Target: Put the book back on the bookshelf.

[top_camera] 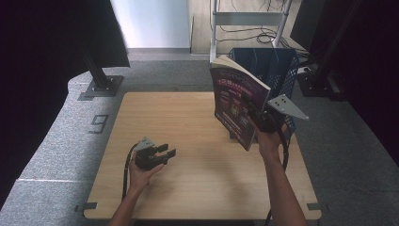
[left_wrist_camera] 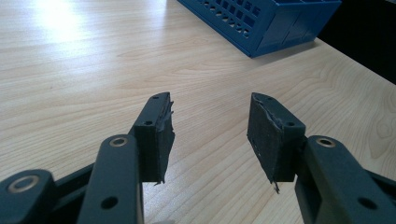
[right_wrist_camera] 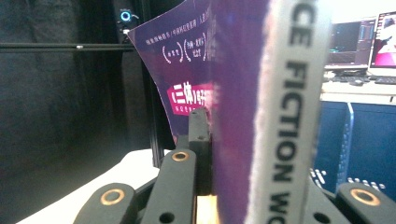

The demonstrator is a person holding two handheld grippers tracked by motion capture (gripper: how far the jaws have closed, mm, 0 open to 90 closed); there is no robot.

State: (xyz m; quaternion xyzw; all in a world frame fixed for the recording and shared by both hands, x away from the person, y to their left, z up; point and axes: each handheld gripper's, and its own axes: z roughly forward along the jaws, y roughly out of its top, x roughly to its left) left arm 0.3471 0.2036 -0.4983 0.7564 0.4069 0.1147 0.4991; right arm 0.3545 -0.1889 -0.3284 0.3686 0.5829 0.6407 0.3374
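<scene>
Black jaws at the bottom of the right gripper view are clamped on a purple magazine (right_wrist_camera: 233, 93), whose grey spine (right_wrist_camera: 292, 112) is seen edge-on, close to the lens. In the high view the magazine (top_camera: 237, 106) is held upright, clear of the table (top_camera: 188, 188), at centre right of the frame, by the right gripper (top_camera: 264, 121), just in front of a blue basket (top_camera: 277, 63) at the table's far edge. The left gripper (top_camera: 164, 151) is held low over the wood at lower left, its jaws apart with nothing between them; its pads (left_wrist_camera: 163, 135) are seen frayed in the left gripper view.

The carrying step is judged to be in hand: the magazine has been lifted and is probably meant for the basket (left_wrist_camera: 266, 21). A further move up and over the rim would be called for, then a release.

The basket's inside is hidden behind the magazine, and the cover's small print cannot be read.
</scene>
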